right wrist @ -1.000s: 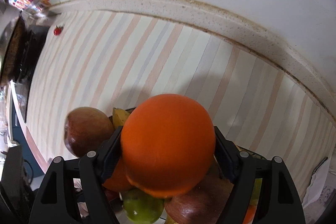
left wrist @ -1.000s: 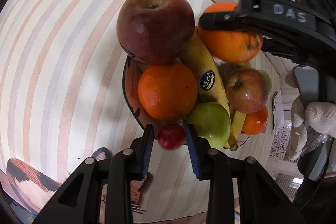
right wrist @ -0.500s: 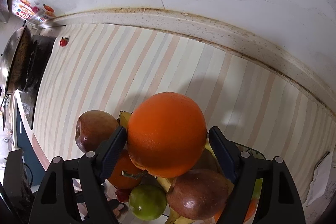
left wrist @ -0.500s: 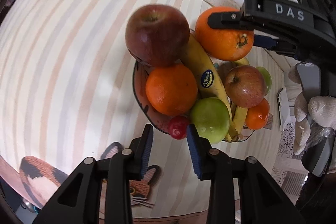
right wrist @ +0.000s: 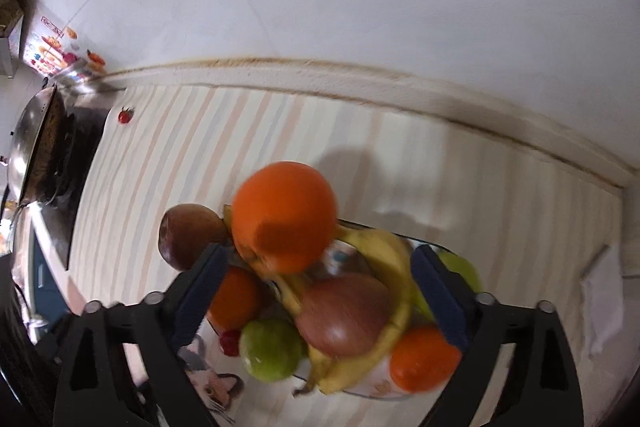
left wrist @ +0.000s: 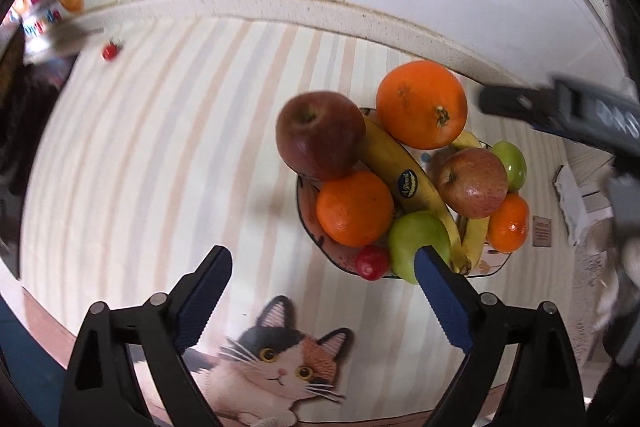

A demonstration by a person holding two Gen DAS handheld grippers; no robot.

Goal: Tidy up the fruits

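Note:
A patterned bowl point(left wrist: 308, 227) on the striped mat is piled with fruit: a large orange point(left wrist: 422, 105) on top, a dark red apple point(left wrist: 320, 135), a banana point(left wrist: 404, 171), a green apple point(left wrist: 416, 239) and more. A small red fruit point(left wrist: 372, 263) lies at the bowl's near rim. My left gripper point(left wrist: 323, 259) hovers above the near side of the bowl, its jaws opening wide with nothing between them. My right gripper point(right wrist: 320, 255) hangs over the pile, its jaws opening and standing clear of the large orange point(right wrist: 284, 215), which rests on the heap.
A lone cherry tomato point(left wrist: 110, 51) lies on the mat at the far left, near a stove with a metal pan point(right wrist: 36, 147). The white wall and a stone ledge point(right wrist: 360, 75) close the back. A cat print point(left wrist: 280, 367) marks the mat's near edge.
The left gripper let go of the small red fruit at the bowl's rim, opened wide and rose. The right gripper released the large orange onto the pile and lifted away.

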